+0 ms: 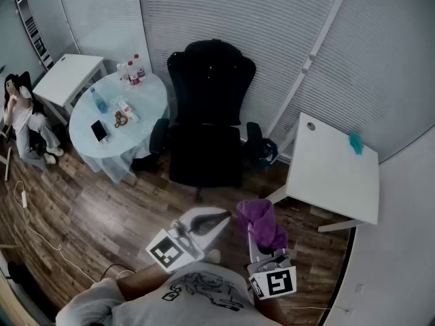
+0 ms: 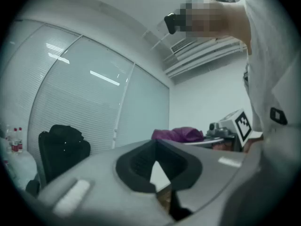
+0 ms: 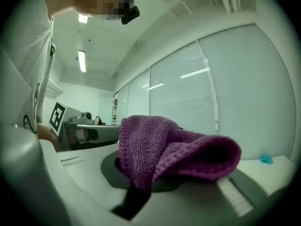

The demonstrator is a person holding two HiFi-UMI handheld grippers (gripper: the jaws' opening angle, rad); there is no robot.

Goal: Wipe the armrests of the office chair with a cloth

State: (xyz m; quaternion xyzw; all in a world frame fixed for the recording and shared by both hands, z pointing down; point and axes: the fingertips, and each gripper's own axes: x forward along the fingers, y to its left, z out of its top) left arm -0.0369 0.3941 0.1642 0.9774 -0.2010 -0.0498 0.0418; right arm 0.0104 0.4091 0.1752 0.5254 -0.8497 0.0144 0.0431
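A purple cloth [image 3: 164,149] is clamped between the closed jaws of the right gripper [image 1: 255,228], near and right of centre. It is held well apart from the black office chair [image 1: 207,114] farther off. The left gripper [image 2: 157,166] is held beside it, its jaws brought together on nothing. Bottles [image 1: 134,70] and a phone [image 1: 99,130] are set on the round table [image 1: 146,124] just left of the chair; the bottles' contents cannot be made out. A white desk [image 1: 333,168] is placed to the right.
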